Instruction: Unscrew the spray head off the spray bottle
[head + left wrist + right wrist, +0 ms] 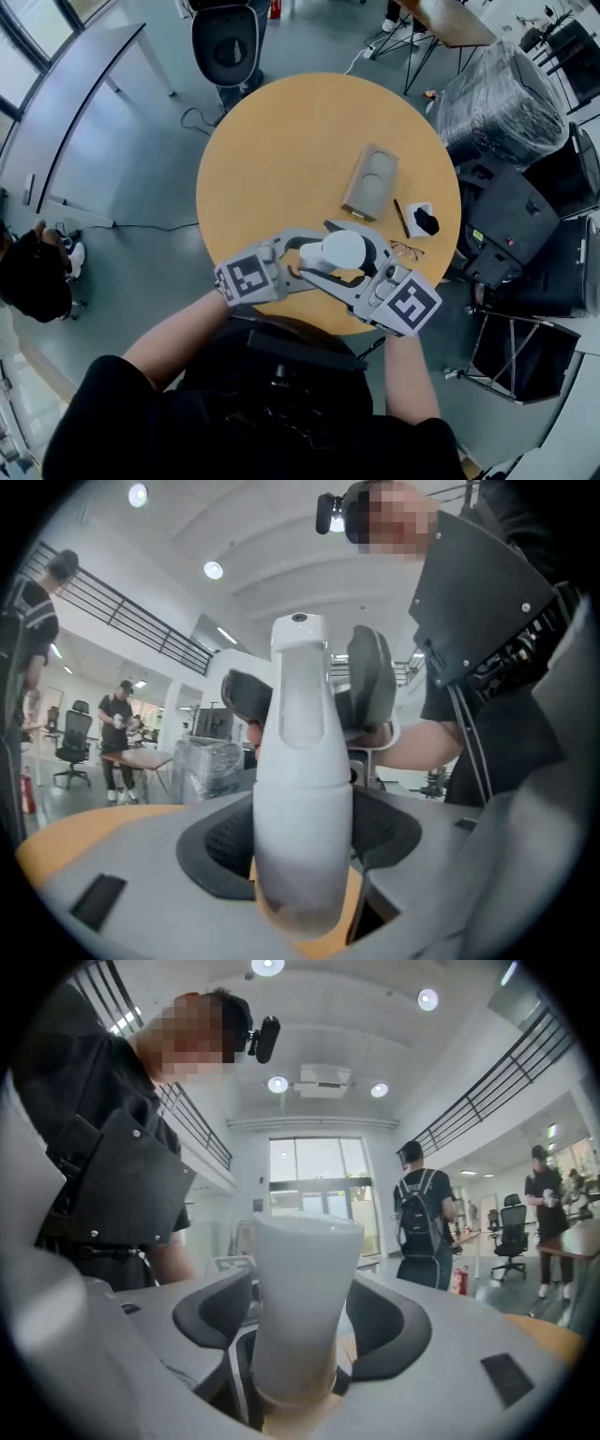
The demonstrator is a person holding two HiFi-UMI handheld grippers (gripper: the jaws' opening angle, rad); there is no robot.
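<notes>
A white spray bottle (336, 250) hangs over the near edge of the round orange table (281, 150), between both grippers. My left gripper (302, 258) is shut on the bottle's body (300, 789), with both pads against its sides. The spray head (300, 644) points away from that camera, and the right gripper's dark pads (373, 682) stand either side of it with a small gap. In the right gripper view the bottle (300, 1279) runs away from the camera, its narrow end between the jaws of my right gripper (300, 1326), which are open.
On the table beyond lie a grey tray (371, 181), a pen (401, 217), a pair of glasses (405, 249) and a small white box (424, 220). An office chair (225, 42) stands at the far side, a wrapped pallet (497, 103) at the right. People stand in the background.
</notes>
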